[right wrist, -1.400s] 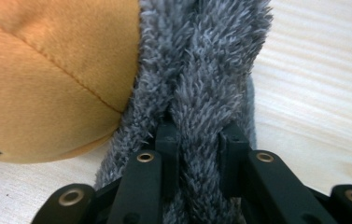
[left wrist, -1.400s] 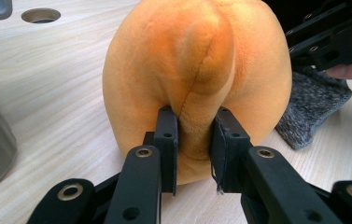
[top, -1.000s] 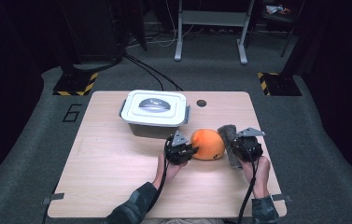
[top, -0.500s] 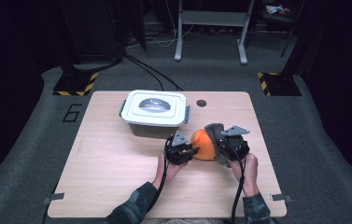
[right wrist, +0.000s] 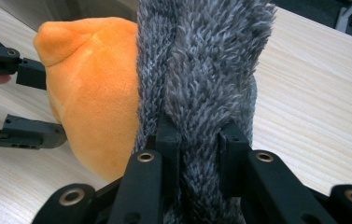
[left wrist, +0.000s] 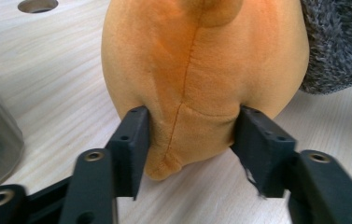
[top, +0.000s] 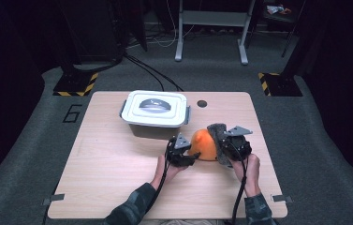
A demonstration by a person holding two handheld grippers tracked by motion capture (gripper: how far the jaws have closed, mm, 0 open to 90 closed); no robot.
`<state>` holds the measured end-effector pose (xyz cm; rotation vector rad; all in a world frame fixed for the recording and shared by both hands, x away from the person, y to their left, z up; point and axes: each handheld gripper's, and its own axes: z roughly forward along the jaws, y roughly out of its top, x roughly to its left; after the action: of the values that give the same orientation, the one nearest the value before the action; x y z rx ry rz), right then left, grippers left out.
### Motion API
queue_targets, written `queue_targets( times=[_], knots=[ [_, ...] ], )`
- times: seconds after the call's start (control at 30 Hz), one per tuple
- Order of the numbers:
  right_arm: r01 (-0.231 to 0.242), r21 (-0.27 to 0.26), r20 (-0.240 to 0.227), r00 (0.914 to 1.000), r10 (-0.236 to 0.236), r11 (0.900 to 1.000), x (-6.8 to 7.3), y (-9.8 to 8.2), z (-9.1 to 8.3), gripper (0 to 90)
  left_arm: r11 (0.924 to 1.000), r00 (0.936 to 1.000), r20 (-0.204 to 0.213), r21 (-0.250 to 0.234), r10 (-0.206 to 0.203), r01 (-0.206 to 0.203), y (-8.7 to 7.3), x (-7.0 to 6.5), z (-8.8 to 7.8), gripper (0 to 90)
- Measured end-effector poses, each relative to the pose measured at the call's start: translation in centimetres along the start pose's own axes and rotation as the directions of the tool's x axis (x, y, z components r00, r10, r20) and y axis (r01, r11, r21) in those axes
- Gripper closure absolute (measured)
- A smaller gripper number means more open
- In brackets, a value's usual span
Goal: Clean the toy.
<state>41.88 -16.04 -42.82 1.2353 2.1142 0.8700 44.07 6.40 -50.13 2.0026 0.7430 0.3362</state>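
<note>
On the table (top: 118, 187), the left gripper (left wrist: 190, 140) – jaws just been opening – brackets the orange plush (left wrist: 201, 70); the right gripper (right wrist: 199, 140) clamps its grey fuzzy part (right wrist: 201, 60).

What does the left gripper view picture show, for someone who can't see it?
An orange plush toy sits between the left gripper and its two black jaws, which have just been opening. It rests on a pale wooden table, with grey fuzzy fabric at its right.

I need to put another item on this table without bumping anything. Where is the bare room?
The table is bare along its left side, below and left of the white lidded box, and at the far right corner past the small hole. It is crowded mid-right, where both grippers meet the orange plush toy.
</note>
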Motion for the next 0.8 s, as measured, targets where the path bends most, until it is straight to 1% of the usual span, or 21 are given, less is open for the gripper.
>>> queue_targets(
  times=[0.03, 0.13, 0.17, 0.23, 0.27, 0.33, 0.4, 0.43, 0.53, 0.6, 0.63, 0.7, 0.73, 0.77, 0.8],
  knots=[
    [-0.003, -0.003, -0.002, 1.0, 0.003, 1.0, 0.0, 0.0, 0.0, 74.8, 1.0, 1.0, -0.002, -0.004, -0.002, 0.002, 0.0, 0.0, 0.0, 54.1],
    [-0.007, -0.009, -0.007, 1.0, 0.007, 1.0, -0.1, 0.0, 0.0, 74.7, 0.9998, 0.9997, 0.01, 0.006, -0.02, 0.02, 0.0, 0.2, 0.0, 67.5],
    [-0.005, -0.012, -0.012, 0.9999, 0.005, 1.0, -0.1, 0.0, -0.1, 74.7, 0.9998, 0.9998, 0.007, 0.006, -0.019, 0.019, 0.1, 0.1, -0.1, 71.3],
    [-0.016, -0.025, -0.011, 0.9998, 0.016, 1.0, -0.1, 0.0, -0.1, 74.7, 0.9998, 0.9998, 0.002, 0.007, -0.02, 0.02, 0.1, 0.1, -0.2, 75.0],
    [-0.009, -0.028, -0.014, 0.9999, 0.009, 1.0, -0.2, 0.0, -0.2, 74.7, 0.9998, 0.9998, -0.002, 0.002, -0.02, 0.02, 0.2, 0.0, -0.2, 76.1],
    [-0.007, -0.041, -0.004, 1.0, 0.006, 0.999, -0.2, 0.1, -0.5, 74.7, 0.9997, 0.9997, 0.0, 0.001, -0.025, 0.025, 0.2, 0.0, -0.3, 78.0],
    [-0.01, -0.054, 0.0, 0.9999, 0.01, 0.998, -0.2, 0.2, -0.9, 74.7, 0.9993, 0.9993, 0.012, -0.003, -0.036, 0.036, 0.4, -0.1, -0.6, 78.9],
    [-0.006, -0.06, 0.002, 1.0, 0.006, 0.998, -0.2, 0.3, -1.2, 74.7, 0.999, 0.999, 0.009, -0.008, -0.043, 0.043, 0.5, -0.1, -0.7, 79.2],
    [0.007, -0.082, 0.002, 1.0, -0.007, 0.997, -0.1, 0.7, -2.1, 74.7, 0.9986, 0.9985, 0.022, -0.018, -0.05, 0.05, 0.8, -0.2, -1.2, 79.6],
    [0.007, -0.1, -0.017, 0.9998, -0.008, 0.995, 0.3, 1.0, -2.8, 74.7, 0.999, 0.999, 0.026, -0.021, -0.038, 0.038, 1.1, -0.5, -1.4, 79.7],
    [0.019, -0.114, -0.027, 0.9994, -0.022, 0.993, 0.7, 1.3, -3.1, 74.6, 0.9991, 0.9989, 0.031, -0.02, -0.036, 0.036, 1.1, -0.5, -1.5, 79.8],
    [0.03, -0.126, -0.04, 0.9986, -0.035, 0.992, 1.2, 1.6, -3.4, 74.6, 0.9994, 0.9989, 0.037, -0.017, -0.028, 0.029, 1.2, -0.7, -1.6, 79.8],
    [0.038, -0.134, -0.055, 0.9974, -0.045, 0.99, 1.4, 1.7, -3.4, 74.6, 0.9992, 0.9985, 0.042, -0.021, -0.034, 0.035, 1.2, -0.9, -1.6, 79.9],
    [0.036, -0.13, -0.07, 0.9965, -0.045, 0.991, 1.7, 1.8, -3.3, 74.6, 0.9992, 0.9985, 0.044, -0.022, -0.033, 0.034, 1.3, -0.9, -1.7, 79.9],
    [0.044, -0.119, -0.076, 0.9957, -0.053, 0.992, 2.0, 1.9, -3.0, 74.6, 0.9995, 0.9988, 0.041, -0.019, -0.026, 0.026, 1.3, -1.0, -1.7, 80.0]
  ],
)
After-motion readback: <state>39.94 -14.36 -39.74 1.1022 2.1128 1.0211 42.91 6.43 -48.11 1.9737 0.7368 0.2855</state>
